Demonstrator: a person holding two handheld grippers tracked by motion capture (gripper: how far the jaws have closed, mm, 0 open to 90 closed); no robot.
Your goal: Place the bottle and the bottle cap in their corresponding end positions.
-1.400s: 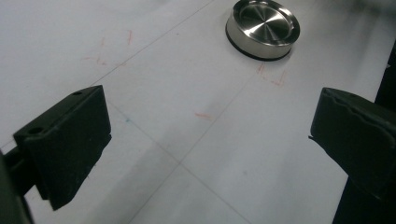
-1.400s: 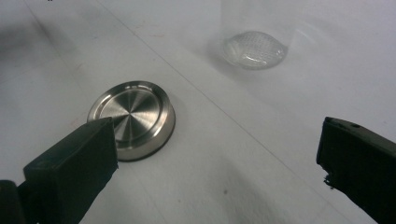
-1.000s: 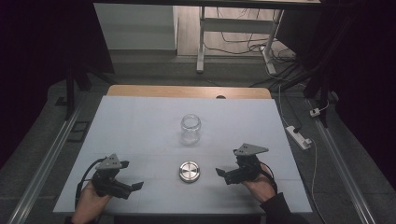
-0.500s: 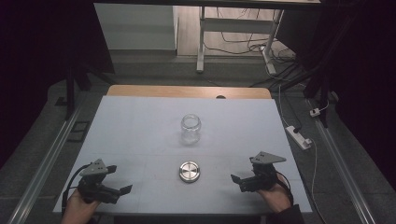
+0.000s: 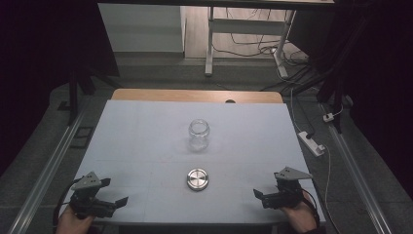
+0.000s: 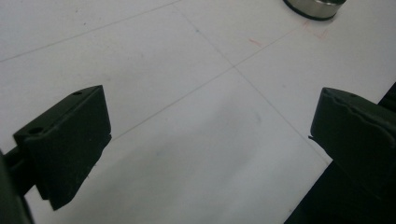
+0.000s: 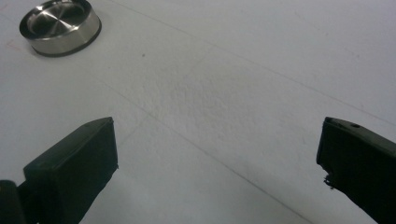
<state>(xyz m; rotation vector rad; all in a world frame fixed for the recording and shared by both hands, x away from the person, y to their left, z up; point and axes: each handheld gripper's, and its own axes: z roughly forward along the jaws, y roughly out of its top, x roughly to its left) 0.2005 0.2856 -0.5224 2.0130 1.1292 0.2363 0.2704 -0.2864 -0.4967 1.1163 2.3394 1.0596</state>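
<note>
Both grippers have pulled back to the near table edge over the last second, left gripper and right gripper with jaws spread wide, holding nothing. Round brushed-steel lid lies flat between them, well apart from each; clear glass jar stands open behind it. Reads as reset or finish: nothing engaged.

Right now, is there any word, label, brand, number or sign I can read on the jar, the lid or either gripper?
None: the glass jar, the metal lid, the left gripper, the right gripper and the white table bear no readable text.
</note>
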